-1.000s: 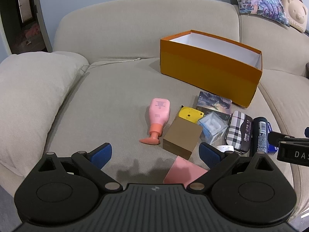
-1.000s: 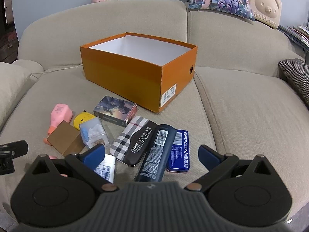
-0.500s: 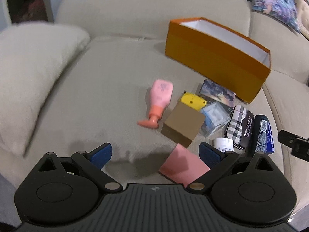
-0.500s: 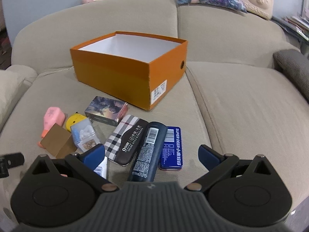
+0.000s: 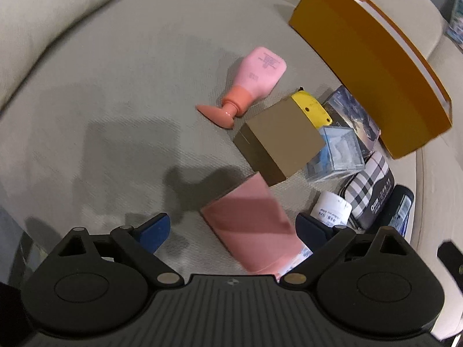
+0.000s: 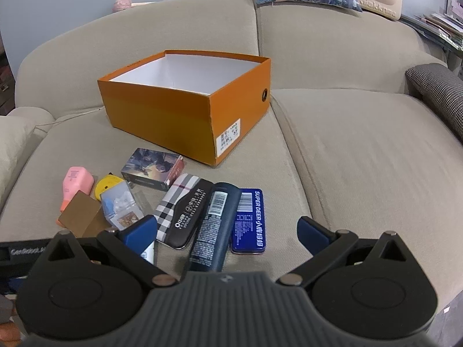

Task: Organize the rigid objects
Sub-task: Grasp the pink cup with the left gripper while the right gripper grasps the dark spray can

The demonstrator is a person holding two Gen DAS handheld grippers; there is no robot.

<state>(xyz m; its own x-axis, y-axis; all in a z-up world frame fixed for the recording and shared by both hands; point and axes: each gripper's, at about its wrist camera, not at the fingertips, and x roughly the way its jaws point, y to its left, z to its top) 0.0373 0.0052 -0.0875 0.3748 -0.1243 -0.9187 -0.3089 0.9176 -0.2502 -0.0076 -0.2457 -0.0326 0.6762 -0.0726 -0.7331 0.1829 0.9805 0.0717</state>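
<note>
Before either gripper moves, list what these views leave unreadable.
- Orange box floor: right wrist view, hidden by its front wall; left wrist view shows only the outside.
- Pink flat box: left wrist view, near end cut off by the left gripper body.
- White tube: both views, partly behind a finger; label too small.

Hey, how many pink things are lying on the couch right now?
2. A pink plastic bottle with an orange cap lies left of the brown cardboard cube; a flat pink card lies nearer, between the left claw's fingers. Others may be hidden.
</note>
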